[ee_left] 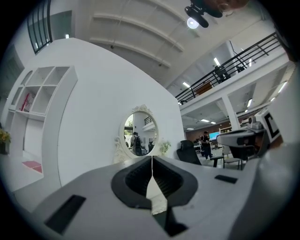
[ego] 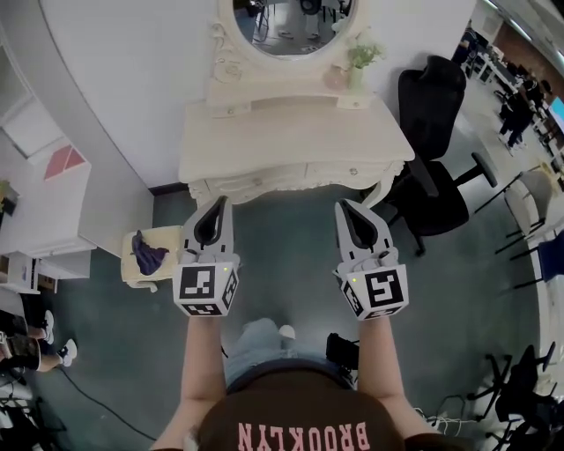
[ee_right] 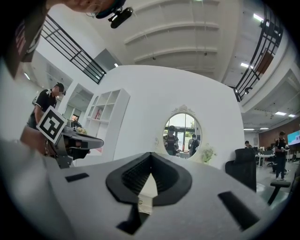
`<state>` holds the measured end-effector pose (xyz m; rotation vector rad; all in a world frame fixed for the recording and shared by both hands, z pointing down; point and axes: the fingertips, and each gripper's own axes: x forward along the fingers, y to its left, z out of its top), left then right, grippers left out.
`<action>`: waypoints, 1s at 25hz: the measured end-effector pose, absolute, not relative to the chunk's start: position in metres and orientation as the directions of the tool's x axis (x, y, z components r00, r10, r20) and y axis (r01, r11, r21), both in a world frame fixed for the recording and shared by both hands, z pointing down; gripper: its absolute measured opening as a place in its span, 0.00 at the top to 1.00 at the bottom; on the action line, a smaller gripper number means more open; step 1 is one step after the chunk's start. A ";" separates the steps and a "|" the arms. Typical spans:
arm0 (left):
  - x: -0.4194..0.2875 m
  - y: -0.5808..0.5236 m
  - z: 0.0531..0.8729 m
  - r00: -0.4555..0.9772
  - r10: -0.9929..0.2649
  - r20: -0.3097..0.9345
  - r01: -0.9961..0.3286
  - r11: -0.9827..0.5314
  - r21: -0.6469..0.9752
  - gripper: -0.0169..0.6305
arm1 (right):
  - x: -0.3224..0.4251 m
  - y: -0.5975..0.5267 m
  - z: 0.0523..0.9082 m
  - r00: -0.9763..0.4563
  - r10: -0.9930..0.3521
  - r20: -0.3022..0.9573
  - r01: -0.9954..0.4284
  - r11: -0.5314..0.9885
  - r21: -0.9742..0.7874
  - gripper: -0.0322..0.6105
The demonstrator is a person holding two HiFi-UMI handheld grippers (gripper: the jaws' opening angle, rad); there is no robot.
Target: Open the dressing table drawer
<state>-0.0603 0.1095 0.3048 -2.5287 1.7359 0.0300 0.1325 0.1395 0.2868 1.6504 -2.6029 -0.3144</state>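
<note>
Left fingers (ee_left: 135,180): closed tip to tip, nothing between them; held level and aimed at the dressing table.
Left gripper (ego: 216,204): just right of a low stool (ego: 169,238) with a purple cloth on it; tip short of the table's left front corner, not touching.
Dressing table (ego: 225,187): cream, against the white wall, straight ahead of both hands; oval mirror (ego: 286,26) and small plant (ego: 361,55) at the back of its counter (ego: 291,132).
Drawer (ego: 345,173): in the front rail under the counter edge, shut flush; seemingly two fronts side by side, which one is meant not tellable.
Key relation: drawer lies straight beyond the fingertips, long axis running left to right, crosswise to both grippers; probably calls for parting the fingers first, then a pull straight back toward the body.
Nearer hand: about level with each other; right one lines up with the right-hand front and its small knob, so likely the better placed.
Right gripper (ego: 343,206): tip near the front rail, apart from it.
Right fingers (ee_right: 132,180): pressed together as well, empty.
Office chair (ego: 432,150): black, just beside the table's right end, seemingly out of the pull path.
</note>
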 end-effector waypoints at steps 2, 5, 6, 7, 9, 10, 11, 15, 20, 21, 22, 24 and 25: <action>-0.058 0.100 0.308 0.354 -0.934 -0.053 -0.935 -0.352 -0.052 0.96 | 0.134 0.130 0.291 -0.439 -0.896 -0.066 -0.886 0.420 0.196 0.95; -0.056 0.087 0.308 0.347 -0.936 -0.053 -0.937 -0.344 -0.058 0.96 | 0.137 0.116 0.295 -0.443 -0.894 -0.061 -0.885 0.426 0.190 0.95; -0.056 0.082 0.307 0.345 -0.937 -0.052 -0.938 -0.342 -0.060 0.96 | 0.138 0.111 0.296 -0.444 -0.894 -0.061 -0.885 0.426 0.187 0.95; -0.056 0.077 0.308 0.344 -0.938 -0.052 -0.938 -0.341 -0.062 0.96 | 0.138 0.106 0.297 -0.444 -0.894 -0.062 -0.885 0.427 0.185 0.95; -0.056 0.065 0.309 0.343 -0.938 -0.051 -0.938 -0.340 -0.064 0.96 | 0.139 0.094 0.298 -0.443 -0.894 -0.065 -0.886 0.426 0.180 0.95; -0.056 0.057 0.311 0.343 -0.938 -0.052 -0.938 -0.339 -0.065 0.96 | 0.140 0.087 0.300 -0.442 -0.895 -0.066 -0.888 0.425 0.178 0.95; -0.057 0.048 0.312 0.342 -0.938 -0.053 -0.939 -0.339 -0.065 0.96 | 0.140 0.078 0.302 -0.439 -0.896 -0.067 -0.889 0.422 0.177 0.95; -0.063 0.005 0.318 0.332 -0.942 -0.046 -0.943 -0.329 -0.056 0.96 | 0.140 0.035 0.308 -0.433 -0.900 -0.056 -0.892 0.419 0.168 0.95; -0.071 -0.057 0.323 0.320 -0.947 -0.043 -0.947 -0.318 -0.046 0.96 | 0.133 -0.028 0.311 -0.438 -0.898 -0.049 -0.889 0.424 0.170 0.95; -0.071 -0.069 0.325 0.320 -0.947 -0.038 -0.947 -0.318 -0.044 0.96 | 0.132 -0.041 0.313 -0.437 -0.898 -0.045 -0.889 0.425 0.170 0.95; -0.072 -0.082 0.327 0.322 -0.946 -0.032 -0.946 -0.320 -0.044 0.96 | 0.131 -0.054 0.315 -0.435 -0.899 -0.041 -0.890 0.424 0.167 0.95; -0.073 -0.107 0.332 0.326 -0.945 -0.018 -0.945 -0.325 -0.044 0.96 | 0.130 -0.079 0.319 -0.429 -0.903 -0.032 -0.894 0.419 0.159 0.95; -0.074 -0.121 0.333 0.328 -0.945 -0.011 -0.944 -0.328 -0.044 0.96 | 0.130 -0.092 0.320 -0.425 -0.905 -0.026 -0.896 0.417 0.155 0.95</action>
